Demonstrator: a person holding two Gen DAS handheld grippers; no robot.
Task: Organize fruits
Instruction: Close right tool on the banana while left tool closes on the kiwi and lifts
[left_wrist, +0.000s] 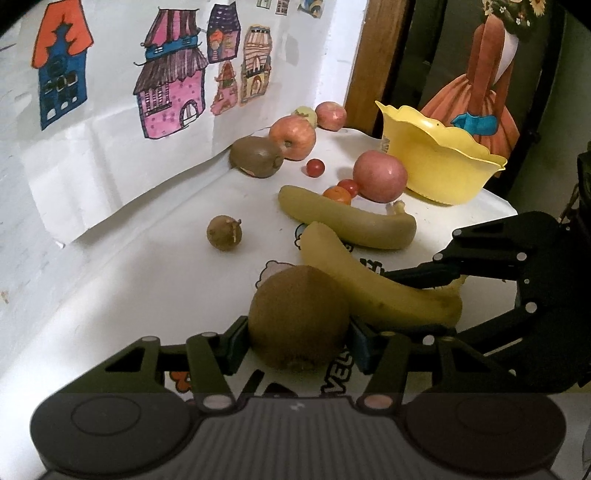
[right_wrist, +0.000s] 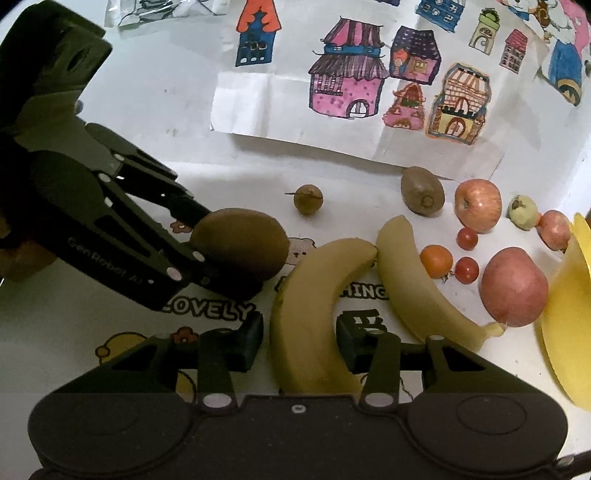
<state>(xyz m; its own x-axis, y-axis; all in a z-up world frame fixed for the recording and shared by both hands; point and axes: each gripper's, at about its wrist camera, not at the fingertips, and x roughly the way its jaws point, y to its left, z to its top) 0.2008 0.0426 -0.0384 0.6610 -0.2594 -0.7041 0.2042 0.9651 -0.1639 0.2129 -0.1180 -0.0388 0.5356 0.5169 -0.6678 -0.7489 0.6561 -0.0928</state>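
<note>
My left gripper (left_wrist: 298, 345) pinches a kiwi (left_wrist: 298, 317) between both pads, low over the tabletop (left_wrist: 147, 280). My right gripper (right_wrist: 300, 341) straddles a banana (right_wrist: 314, 314), fingers close on either side, though I cannot tell if they press it. A second banana (right_wrist: 417, 280) lies just beside it, and the yellow bowl (left_wrist: 439, 158) sits at the far right.
</note>
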